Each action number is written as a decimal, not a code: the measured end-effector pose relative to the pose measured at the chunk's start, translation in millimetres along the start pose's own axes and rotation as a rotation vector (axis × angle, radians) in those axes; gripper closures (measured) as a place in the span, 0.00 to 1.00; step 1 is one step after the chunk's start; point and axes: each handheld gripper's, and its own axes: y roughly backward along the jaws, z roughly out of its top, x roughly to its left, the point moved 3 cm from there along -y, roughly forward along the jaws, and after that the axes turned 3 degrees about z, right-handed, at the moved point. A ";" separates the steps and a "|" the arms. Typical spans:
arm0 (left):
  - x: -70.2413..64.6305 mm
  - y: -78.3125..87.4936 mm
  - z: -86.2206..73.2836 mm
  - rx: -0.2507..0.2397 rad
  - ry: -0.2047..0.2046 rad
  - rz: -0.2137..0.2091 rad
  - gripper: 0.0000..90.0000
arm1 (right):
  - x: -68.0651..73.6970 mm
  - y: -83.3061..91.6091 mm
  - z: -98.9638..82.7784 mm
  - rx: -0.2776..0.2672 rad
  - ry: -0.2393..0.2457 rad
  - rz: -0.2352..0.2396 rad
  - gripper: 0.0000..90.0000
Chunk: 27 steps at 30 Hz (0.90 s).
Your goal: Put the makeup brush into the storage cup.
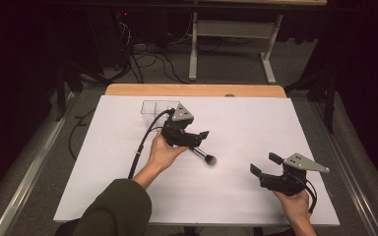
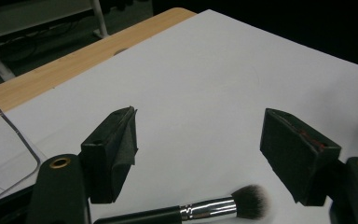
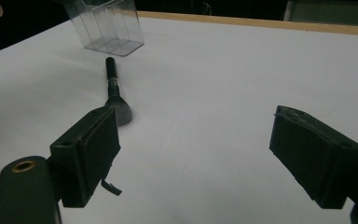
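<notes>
Black and slim, the makeup brush (image 1: pixel 203 155) lies flat on the white tabletop (image 1: pixel 256 128), its handle pointing back toward the clear plastic organizer (image 1: pixel 158 111) at the far left and its dark bristle head pointing toward our side and a little to our right. What the next move seems to turn on is how that long axis sits against our left claw (image 1: pixel 199 139): in the high view the claw hovers directly above the handle end, and in the left gripper view the brush (image 2: pixel 200 211) runs crosswise along the bottom edge, below and between the two pads, with the chrome collar and bristles nearer the right-hand pad. Both jaws of the left claw stand wide apart and hold nothing; we judge that dropping straight down would bring them to either side of the handle, though the brush is not yet touched. Our right claw (image 1: pixel 264 165) rests well apart near the right side of the tabletop, its jaws also spread and empty, and in the right gripper view the brush (image 3: pixel 115 91) lies ahead and to the left with the organizer (image 3: pixel 109 25) beyond it. Plainly the left hand (image 1: pixel 163 153) is the nearer one.
</notes>
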 end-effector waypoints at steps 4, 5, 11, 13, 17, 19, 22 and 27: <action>2.1 -0.1 -0.3 0.031 0.007 -0.007 0.30 | 0.3 -0.1 -0.2 0.002 -0.002 0.001 0.19; 2.8 0.0 -0.4 0.040 0.015 -0.010 0.30 | 0.2 -0.2 -0.2 0.002 -0.001 0.001 0.19; 6.0 0.6 -0.9 0.087 0.010 0.000 0.30 | -0.2 -0.1 -0.1 0.002 -0.004 -0.001 0.19; 6.5 0.7 -0.7 0.099 0.009 -0.003 0.31 | 0.0 -0.1 -0.3 0.004 -0.007 0.000 0.19; 7.2 0.6 -0.7 0.113 0.001 0.005 0.31 | 0.1 -0.2 -0.3 0.005 -0.005 0.000 0.19; 7.5 0.9 -0.5 0.117 -0.002 0.006 0.31 | 0.1 -0.3 -0.3 0.005 -0.007 0.001 0.19; 8.3 0.8 -0.3 0.134 -0.005 0.004 0.31 | 0.1 -0.6 -0.5 0.008 -0.006 0.001 0.19; 10.6 1.6 1.1 0.143 -0.006 0.004 0.31 | -0.3 -0.9 -0.5 0.008 -0.007 0.004 0.19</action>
